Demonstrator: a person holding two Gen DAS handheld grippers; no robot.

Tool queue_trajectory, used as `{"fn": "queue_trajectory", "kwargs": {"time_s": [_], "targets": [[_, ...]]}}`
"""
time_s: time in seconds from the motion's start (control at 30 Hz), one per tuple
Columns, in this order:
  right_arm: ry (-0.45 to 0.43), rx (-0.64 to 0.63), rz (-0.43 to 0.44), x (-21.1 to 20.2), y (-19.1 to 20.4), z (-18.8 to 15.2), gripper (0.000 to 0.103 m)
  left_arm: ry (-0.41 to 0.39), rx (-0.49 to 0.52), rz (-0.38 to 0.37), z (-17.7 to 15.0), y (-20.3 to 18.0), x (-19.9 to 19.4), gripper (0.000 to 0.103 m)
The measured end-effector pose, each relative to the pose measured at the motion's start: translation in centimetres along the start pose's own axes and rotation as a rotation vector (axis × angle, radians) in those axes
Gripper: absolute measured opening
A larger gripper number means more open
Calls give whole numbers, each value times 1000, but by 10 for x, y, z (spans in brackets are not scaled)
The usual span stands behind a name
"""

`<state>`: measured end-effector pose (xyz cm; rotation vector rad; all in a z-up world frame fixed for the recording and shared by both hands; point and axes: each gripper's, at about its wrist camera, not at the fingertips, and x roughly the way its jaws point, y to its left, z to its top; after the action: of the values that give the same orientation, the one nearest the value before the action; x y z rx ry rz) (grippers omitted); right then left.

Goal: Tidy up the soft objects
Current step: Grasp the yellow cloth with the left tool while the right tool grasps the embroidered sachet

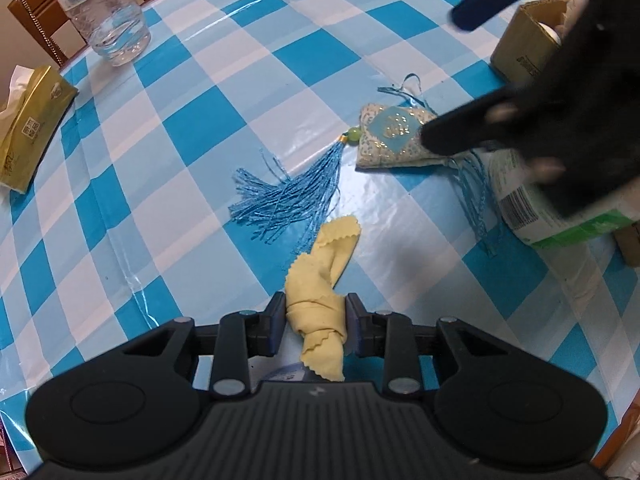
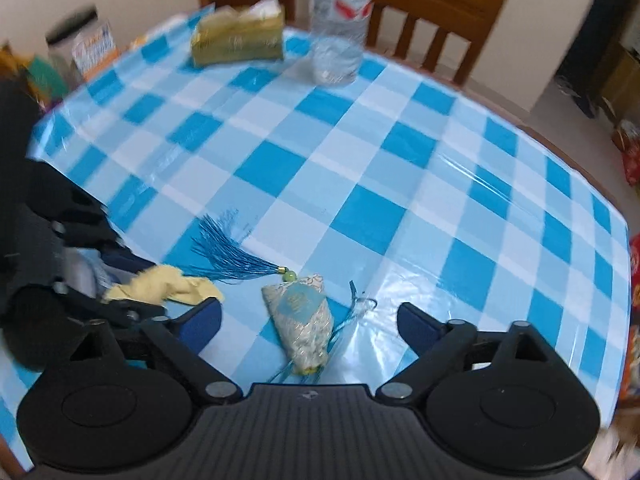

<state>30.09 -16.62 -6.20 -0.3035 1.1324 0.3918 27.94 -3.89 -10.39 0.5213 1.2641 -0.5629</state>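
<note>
At far left on the checked tablecloth (image 1: 168,184) lies a tissue pack (image 1: 30,128). My left gripper (image 1: 316,328) is clenched on the yellow cloth (image 1: 320,304). Rightward, the tasselled sachet (image 2: 300,316) rests between the spread fingers of my right gripper (image 2: 310,322)
</note>
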Motion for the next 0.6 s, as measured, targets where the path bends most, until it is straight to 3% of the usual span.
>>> {"fn": "queue_trajectory", "kwargs": {"time_s": [0.27,0.6], "targets": [[163,-134,27,52,9,13,85,8,-17,-9,-1,3,2,30],[221,-142,35,78,7,16,73,15,-19,-18,-1,3,6,30]]}}
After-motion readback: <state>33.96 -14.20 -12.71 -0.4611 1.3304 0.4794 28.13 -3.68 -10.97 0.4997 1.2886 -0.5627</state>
